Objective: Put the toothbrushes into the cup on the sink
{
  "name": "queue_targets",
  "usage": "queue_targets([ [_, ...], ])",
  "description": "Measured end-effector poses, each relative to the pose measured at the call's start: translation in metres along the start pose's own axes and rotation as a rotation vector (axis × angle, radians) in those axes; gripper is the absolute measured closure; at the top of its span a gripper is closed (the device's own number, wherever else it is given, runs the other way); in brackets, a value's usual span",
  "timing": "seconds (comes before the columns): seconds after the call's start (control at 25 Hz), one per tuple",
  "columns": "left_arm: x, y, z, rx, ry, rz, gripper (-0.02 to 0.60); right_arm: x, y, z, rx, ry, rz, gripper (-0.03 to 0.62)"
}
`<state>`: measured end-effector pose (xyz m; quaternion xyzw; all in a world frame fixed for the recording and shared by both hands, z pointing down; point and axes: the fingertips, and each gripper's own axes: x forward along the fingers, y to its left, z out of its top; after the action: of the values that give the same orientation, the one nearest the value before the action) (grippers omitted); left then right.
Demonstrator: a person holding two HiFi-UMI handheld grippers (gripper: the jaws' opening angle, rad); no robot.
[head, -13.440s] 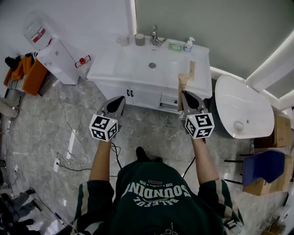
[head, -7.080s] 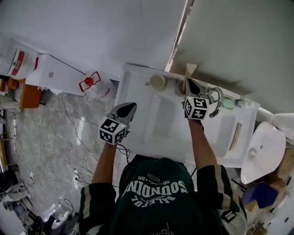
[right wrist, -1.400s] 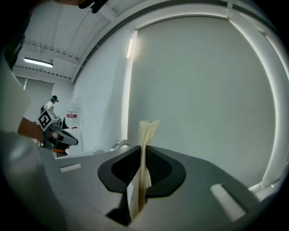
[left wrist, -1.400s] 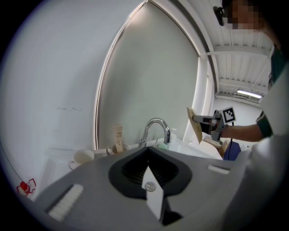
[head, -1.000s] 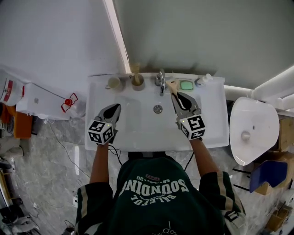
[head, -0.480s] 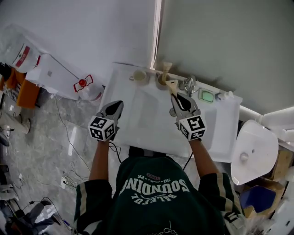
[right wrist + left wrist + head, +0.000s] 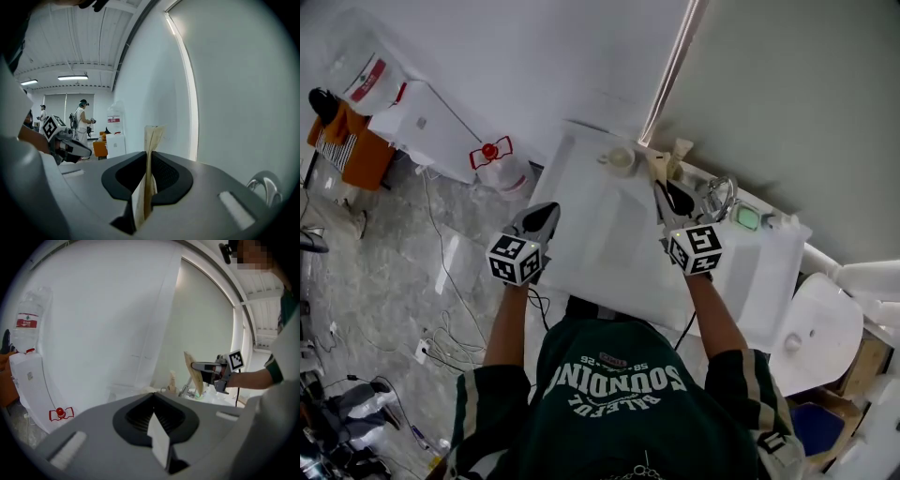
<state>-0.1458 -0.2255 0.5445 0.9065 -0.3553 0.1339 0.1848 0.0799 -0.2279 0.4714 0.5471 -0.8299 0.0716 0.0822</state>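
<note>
At the sink's [image 7: 609, 234] back edge, the right gripper [image 7: 667, 194] pinches a toothbrush packet [image 7: 151, 154], seemingly near the cup [image 7: 621, 160]. The left gripper [image 7: 547, 212], pressed together and empty, hovers at the sink's left edge.

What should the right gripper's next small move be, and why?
Probably ease the right gripper forward and lower its wrapped toothbrush into the cup. The jaws are clamped on it, and its tip is near the cup, where a second toothbrush already stands.
</note>
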Motion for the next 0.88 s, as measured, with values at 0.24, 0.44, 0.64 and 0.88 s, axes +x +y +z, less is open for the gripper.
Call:
queue_targets([
  [0.24, 0.005, 0.008, -0.005, -0.007, 0.016, -0.019, 0.531, 0.05, -0.008, 0.023, -0.015, -0.062, -0.009, 0.556],
  [0.44, 0.006, 0.019, -0.006, -0.013, 0.027, -0.017, 0.531, 0.101, -0.014, 0.041, -0.045, -0.092, 0.021, 0.556],
  [0.64, 0.002, 0.038, -0.007, -0.025, 0.033, -0.002, 0.531, 0.149, -0.02, 0.044, -0.032, -0.091, 0.029, 0.556],
  [0.88, 0.0, 0.058, -0.006, -0.041, 0.041, 0.015, 0.531, 0.184, -0.023, 0.032, -0.022, -0.064, 0.026, 0.556],
])
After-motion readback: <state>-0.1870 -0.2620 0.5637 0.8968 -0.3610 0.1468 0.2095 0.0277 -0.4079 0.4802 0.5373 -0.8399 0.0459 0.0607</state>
